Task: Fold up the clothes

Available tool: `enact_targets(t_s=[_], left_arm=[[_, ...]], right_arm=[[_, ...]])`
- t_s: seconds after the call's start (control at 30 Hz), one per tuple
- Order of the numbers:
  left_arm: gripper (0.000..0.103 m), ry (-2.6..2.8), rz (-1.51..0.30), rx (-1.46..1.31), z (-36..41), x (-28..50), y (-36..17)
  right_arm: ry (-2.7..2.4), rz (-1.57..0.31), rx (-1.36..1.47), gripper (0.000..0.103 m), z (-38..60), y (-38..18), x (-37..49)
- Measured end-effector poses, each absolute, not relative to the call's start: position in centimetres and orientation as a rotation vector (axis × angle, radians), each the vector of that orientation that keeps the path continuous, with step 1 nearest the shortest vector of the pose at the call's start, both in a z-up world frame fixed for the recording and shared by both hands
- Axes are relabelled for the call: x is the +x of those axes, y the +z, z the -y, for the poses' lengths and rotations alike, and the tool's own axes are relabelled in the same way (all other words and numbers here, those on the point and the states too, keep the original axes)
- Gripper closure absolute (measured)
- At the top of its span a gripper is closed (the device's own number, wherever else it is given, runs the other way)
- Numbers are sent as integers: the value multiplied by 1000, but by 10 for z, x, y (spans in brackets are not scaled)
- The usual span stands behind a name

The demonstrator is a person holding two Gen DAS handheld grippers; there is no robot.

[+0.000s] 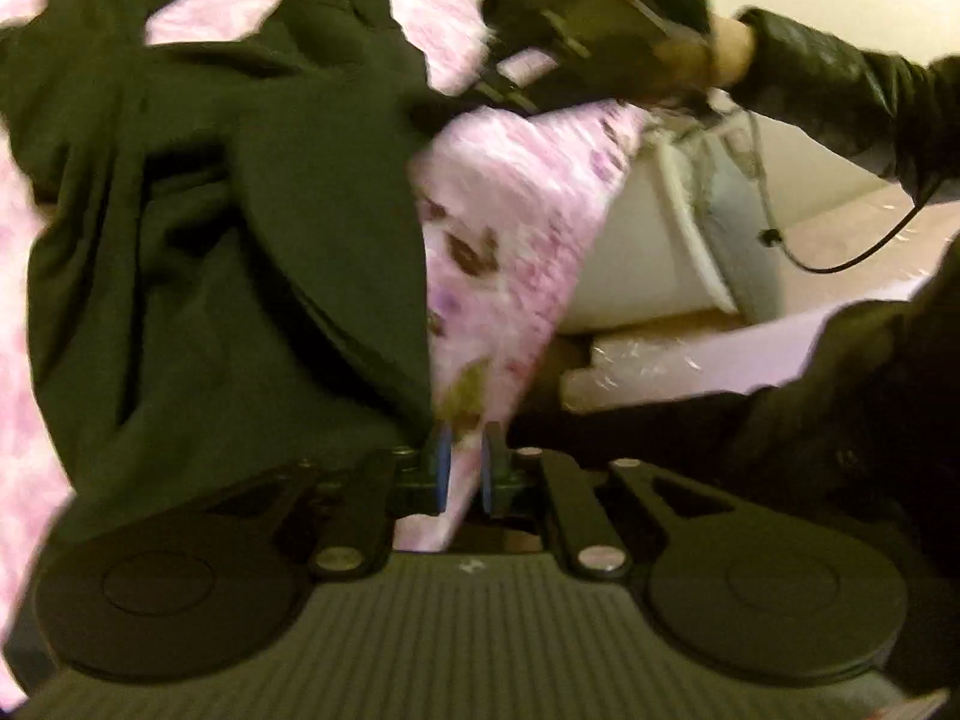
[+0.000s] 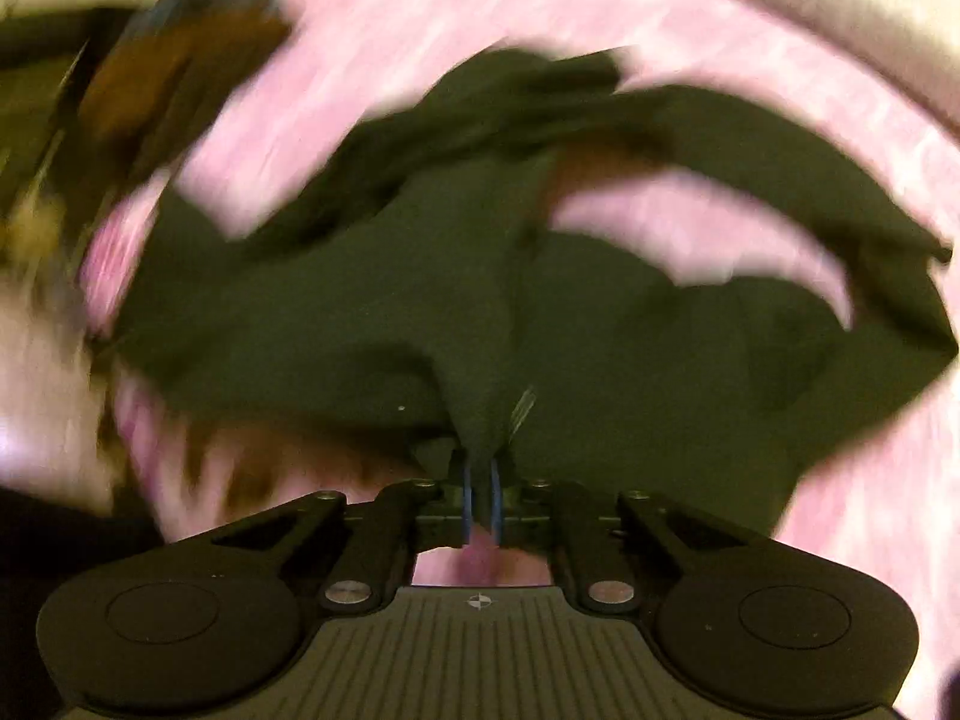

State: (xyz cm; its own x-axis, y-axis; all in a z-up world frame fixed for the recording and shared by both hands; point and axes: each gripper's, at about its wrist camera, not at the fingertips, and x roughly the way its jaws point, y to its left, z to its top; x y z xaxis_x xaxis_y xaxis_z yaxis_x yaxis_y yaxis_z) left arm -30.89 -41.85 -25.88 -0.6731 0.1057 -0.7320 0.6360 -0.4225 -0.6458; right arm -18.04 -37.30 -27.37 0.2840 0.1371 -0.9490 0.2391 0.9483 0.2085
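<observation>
Dark green, almost black cloth fills most of both views: a rumpled garment (image 1: 198, 228) spread over a pink floral bedsheet (image 1: 510, 210). In the left wrist view the garment lies to the left and above, creased into several folds, while a raised flap of the bedsheet runs down the middle of the picture to the left gripper (image 1: 463, 468). That flap passes between its two blue-padded fingers (image 1: 443, 468), which stand close together with a narrow gap; the dark garment's edge lies just beside the left finger. Whether the pads actually press on the sheet cannot be told through the blur.

Farther up in the same view, a person's hand (image 1: 690, 60) in a dark sleeve (image 1: 852, 84) holds the right gripper (image 1: 510, 84), whose tip meets the upper edge of the garment. A thin black cable (image 1: 840, 264) hangs below the sleeve, in front of a pale object beside the bed.

The right wrist view is heavily smeared. There a drawn-up ridge of the dark garment (image 2: 480, 324) narrows into the right gripper (image 2: 480, 492), whose fingers (image 2: 467, 498) are pinched together on the cloth. Pink bedsheet (image 2: 384, 60) shows around the garment.
</observation>
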Motion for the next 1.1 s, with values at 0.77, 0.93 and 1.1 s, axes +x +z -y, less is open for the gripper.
enact_targets(t_s=[0.77, 0.93, 1.1], left_arm=[[95, -1578, -1102, 757, 617, -233, -328], [98, -1442, -967, 535, 591, -149, -274], [103, -1240, -891, 408, 570, -75, -239]], right_arm=[[-852, -940, 605, 30, 555, -307, -209], [-848, -966, 594, 30, 624, -338, -174], [-798, -1007, 646, 90, 653, -356, -160]])
